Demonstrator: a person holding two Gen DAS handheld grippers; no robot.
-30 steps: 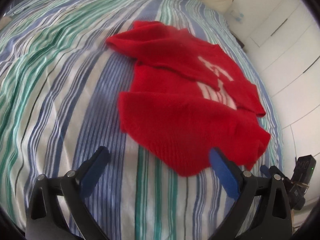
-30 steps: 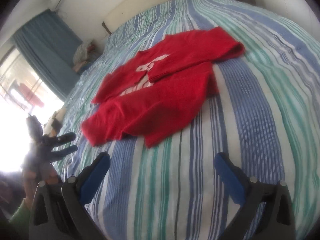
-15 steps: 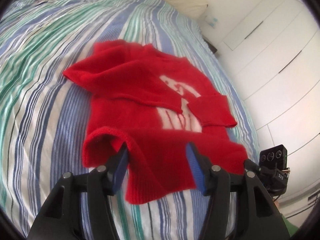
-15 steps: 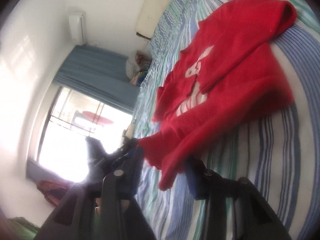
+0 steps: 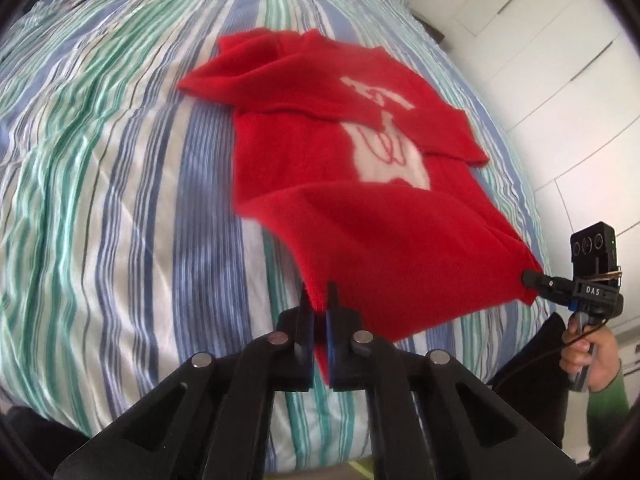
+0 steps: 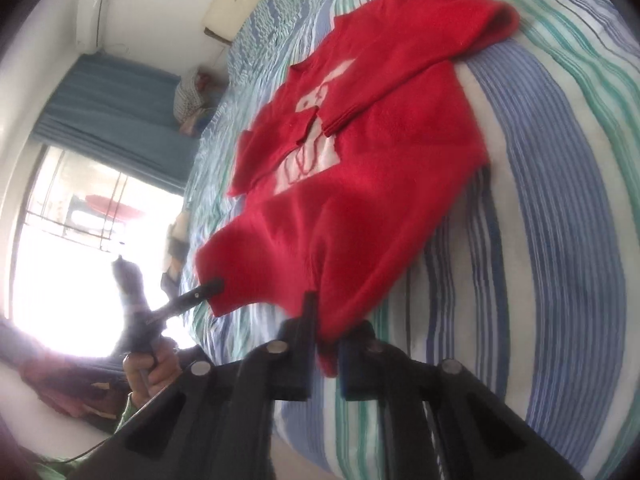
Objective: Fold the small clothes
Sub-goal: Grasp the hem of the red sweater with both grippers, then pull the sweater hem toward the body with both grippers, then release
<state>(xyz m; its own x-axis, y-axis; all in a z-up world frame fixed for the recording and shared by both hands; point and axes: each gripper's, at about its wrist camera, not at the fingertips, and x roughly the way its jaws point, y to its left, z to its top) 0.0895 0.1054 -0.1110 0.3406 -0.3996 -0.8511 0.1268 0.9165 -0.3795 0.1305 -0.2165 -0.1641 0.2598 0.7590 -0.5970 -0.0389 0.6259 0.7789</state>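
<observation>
Left wrist view showed the left gripper (image 5: pixel 319 300) clamped tight on one near corner of the red sweater's (image 5: pixel 360 168) bottom hem, lifting that edge off the striped bedspread (image 5: pixel 100 160), while the right gripper (image 5: pixel 534 280), held in the person's right hand (image 5: pixel 588 354), pinched the other near corner at the right of the picture. Right wrist view had the right gripper (image 6: pixel 326 320) likewise closed on the hem, with the left gripper (image 6: pixel 214 286) biting the far corner against the bright window (image 6: pixel 72 240). Beyond the raised hem, the sweater lay on the bed with both sleeves folded across its white chest design (image 6: pixel 312 152).
</observation>
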